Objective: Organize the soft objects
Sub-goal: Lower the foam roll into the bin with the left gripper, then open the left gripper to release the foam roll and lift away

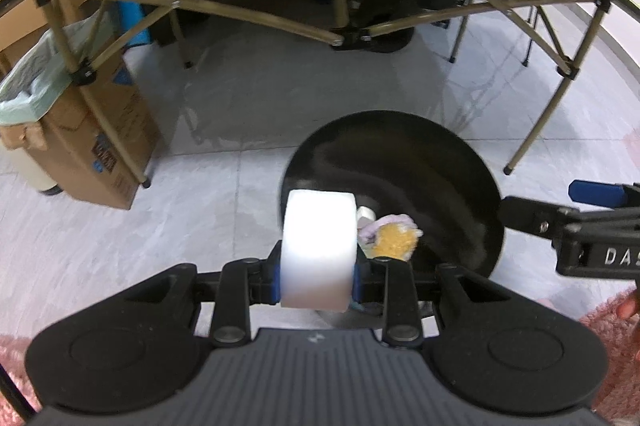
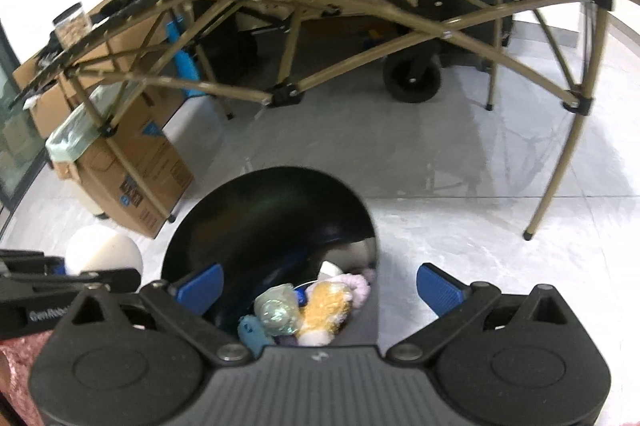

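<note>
Left claw (image 1: 318, 266) gripping white sponge (image 1: 318, 246), teal toy (image 2: 251, 332) only in right view

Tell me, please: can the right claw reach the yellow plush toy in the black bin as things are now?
Probably yes. The right claw is open and empty, right above the black bin, whose mouth is uncovered. The yellow plush toy lies on top of the pile.

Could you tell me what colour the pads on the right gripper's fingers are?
Blue pads, clearest in the right wrist view.

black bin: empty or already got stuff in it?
Not empty. The right wrist view looks into the black bin and shows a yellow plush, a blue toy and a shiny wrapped ball at its bottom.
</note>
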`<move>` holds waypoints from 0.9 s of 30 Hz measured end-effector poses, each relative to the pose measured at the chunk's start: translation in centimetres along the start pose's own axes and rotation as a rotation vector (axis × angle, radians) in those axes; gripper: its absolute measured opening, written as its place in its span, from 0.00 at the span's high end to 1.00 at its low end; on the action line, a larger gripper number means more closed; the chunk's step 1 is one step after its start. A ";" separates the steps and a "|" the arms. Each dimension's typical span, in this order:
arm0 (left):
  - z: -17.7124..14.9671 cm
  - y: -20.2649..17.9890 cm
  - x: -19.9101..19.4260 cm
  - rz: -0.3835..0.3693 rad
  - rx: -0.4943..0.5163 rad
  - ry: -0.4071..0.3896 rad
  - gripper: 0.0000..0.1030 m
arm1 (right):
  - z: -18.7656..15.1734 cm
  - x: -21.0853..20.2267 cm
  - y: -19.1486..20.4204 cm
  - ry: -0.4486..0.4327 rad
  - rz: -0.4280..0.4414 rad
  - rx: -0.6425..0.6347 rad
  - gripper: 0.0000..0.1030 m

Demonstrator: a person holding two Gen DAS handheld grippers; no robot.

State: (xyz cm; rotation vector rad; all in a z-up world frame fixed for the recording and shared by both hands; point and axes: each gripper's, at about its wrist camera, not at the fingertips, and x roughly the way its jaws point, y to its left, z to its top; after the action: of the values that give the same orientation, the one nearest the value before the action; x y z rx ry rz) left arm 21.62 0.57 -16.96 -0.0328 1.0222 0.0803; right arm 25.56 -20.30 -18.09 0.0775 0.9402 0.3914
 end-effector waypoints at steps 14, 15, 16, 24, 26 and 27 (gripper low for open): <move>1.6 -4.1 2.6 -0.049 0.070 0.010 0.71 | 1.1 -2.5 -5.4 -0.039 -0.124 0.132 0.00; 1.8 -4.4 2.9 -0.052 0.074 0.008 0.71 | 1.1 -2.5 -5.5 -0.042 -0.128 0.137 0.00; 2.0 -4.6 3.2 -0.054 0.080 0.006 0.71 | 1.2 -2.5 -5.5 -0.046 -0.132 0.141 0.00; 2.5 -5.2 5.4 -0.041 0.095 0.019 0.71 | 1.4 -2.2 -5.3 -0.055 -0.152 0.154 0.00; 2.4 -5.1 5.8 -0.038 0.095 0.031 0.71 | 1.5 -2.0 -5.3 -0.054 -0.156 0.161 0.00; 2.3 -5.1 6.0 -0.037 0.097 0.035 0.71 | 1.6 -1.9 -5.3 -0.052 -0.157 0.164 0.00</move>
State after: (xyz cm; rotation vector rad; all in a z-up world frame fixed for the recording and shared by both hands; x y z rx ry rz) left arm 27.14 -4.00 -20.93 0.0350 1.0585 -0.0040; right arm 27.38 -25.71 -16.90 0.1615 0.9193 0.1659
